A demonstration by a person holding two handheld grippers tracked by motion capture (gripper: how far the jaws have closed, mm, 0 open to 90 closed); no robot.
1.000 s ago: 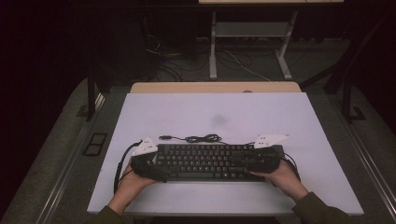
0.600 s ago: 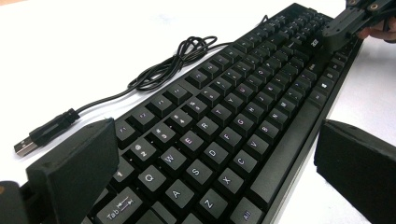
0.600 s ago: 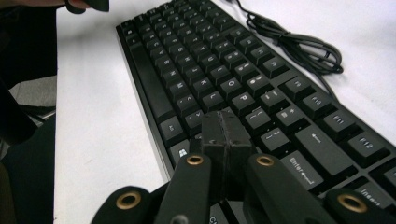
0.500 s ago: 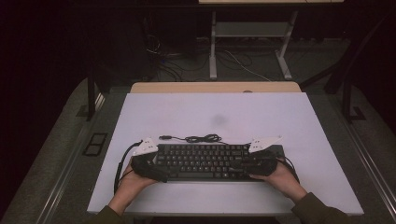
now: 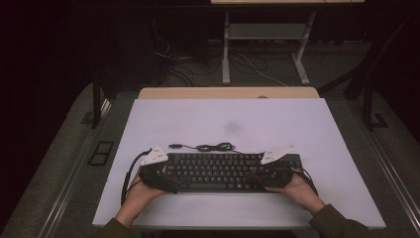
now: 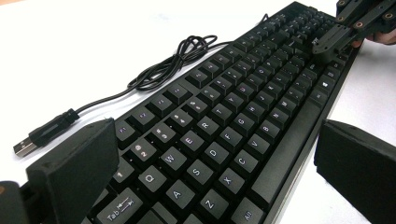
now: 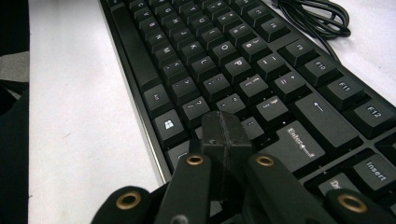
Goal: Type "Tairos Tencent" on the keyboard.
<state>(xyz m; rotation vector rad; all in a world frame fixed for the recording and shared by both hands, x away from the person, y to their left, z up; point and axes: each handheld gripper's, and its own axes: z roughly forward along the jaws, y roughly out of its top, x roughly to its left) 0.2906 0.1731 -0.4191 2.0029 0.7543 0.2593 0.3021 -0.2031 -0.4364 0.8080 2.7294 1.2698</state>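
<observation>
A black keyboard (image 5: 223, 171) lies near the front edge of the white table (image 5: 317, 124), its cable (image 5: 208, 147) coiled just behind it. The left gripper (image 6: 210, 163) straddles the keyboard's left end, jaws wide apart; whether they touch it is hard to tell. The right gripper (image 7: 223, 135), jaws pressed together, rests over keys near Enter.
</observation>
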